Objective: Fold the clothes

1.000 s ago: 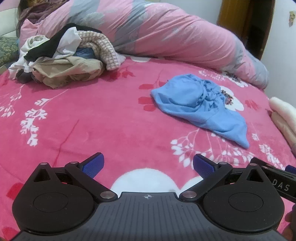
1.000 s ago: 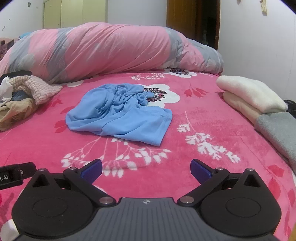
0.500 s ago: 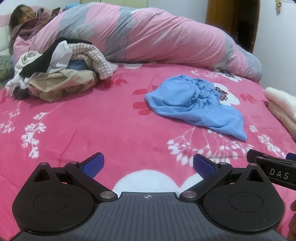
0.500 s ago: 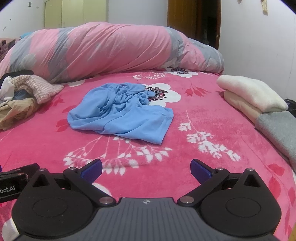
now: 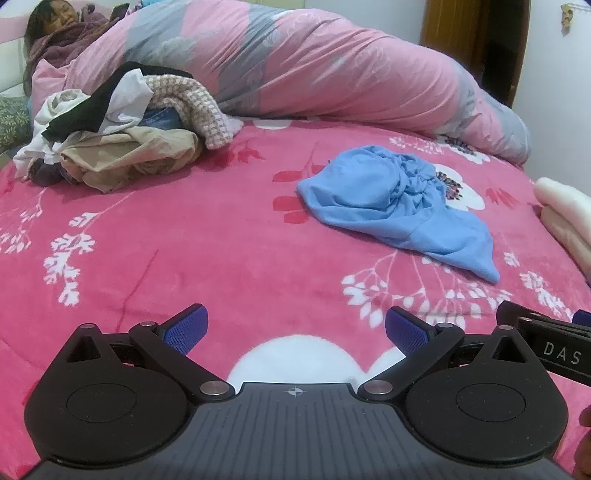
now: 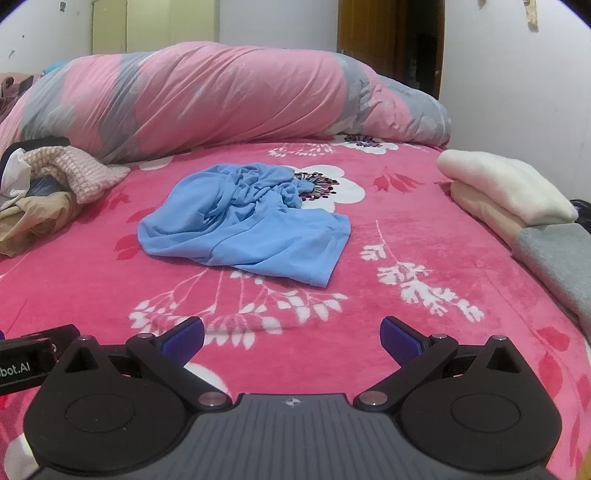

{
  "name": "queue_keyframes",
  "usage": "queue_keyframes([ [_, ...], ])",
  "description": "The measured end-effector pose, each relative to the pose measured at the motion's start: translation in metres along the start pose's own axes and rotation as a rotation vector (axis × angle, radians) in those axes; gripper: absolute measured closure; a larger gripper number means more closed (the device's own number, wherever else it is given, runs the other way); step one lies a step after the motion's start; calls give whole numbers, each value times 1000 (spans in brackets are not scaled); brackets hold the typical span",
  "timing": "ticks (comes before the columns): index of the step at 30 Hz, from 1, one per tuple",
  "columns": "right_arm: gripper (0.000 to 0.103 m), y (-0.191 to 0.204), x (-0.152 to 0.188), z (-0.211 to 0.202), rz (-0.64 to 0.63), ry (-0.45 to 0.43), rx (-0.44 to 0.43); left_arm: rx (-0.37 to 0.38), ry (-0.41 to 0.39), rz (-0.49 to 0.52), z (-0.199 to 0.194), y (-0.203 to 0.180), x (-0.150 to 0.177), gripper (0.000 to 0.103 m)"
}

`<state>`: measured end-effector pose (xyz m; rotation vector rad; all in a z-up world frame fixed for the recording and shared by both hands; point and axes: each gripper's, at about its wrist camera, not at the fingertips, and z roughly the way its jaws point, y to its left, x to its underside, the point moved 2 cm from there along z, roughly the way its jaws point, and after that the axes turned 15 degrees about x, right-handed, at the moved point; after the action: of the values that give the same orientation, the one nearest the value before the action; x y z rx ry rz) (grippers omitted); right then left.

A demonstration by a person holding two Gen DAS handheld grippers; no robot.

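A crumpled light-blue garment (image 5: 391,206) (image 6: 243,229) lies on the pink floral bedspread (image 5: 207,236) (image 6: 424,243), ahead of both grippers. My left gripper (image 5: 293,328) is open above the near part of the bed, well short of the garment and to its left. My right gripper (image 6: 291,338) is open too, empty, straight in front of the garment with a gap of bedspread between. A pile of unfolded clothes (image 5: 114,144) (image 6: 44,184) sits at the far left.
A rolled pink-and-grey quilt (image 5: 314,70) (image 6: 207,99) lies across the back of the bed. Folded cream and grey items (image 6: 509,199) are stacked at the right edge. A person (image 5: 55,22) lies at the far left corner. The right gripper's body (image 5: 550,343) shows beside my left.
The left camera has tilted up, showing more of the quilt and the person. The right gripper has edged slightly closer to the blue garment. Both stay open.
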<state>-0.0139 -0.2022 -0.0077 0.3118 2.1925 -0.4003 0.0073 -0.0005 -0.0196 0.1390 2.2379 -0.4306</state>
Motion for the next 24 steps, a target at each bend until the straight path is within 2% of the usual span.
queue_keyframes([
  [17,0,6,-4,8,-7,1,-4,7,-9,-9,6,5,-5,0],
  [24,0,4,0,20,10,13,-29,68,-52,-12,9,4,-6,0],
])
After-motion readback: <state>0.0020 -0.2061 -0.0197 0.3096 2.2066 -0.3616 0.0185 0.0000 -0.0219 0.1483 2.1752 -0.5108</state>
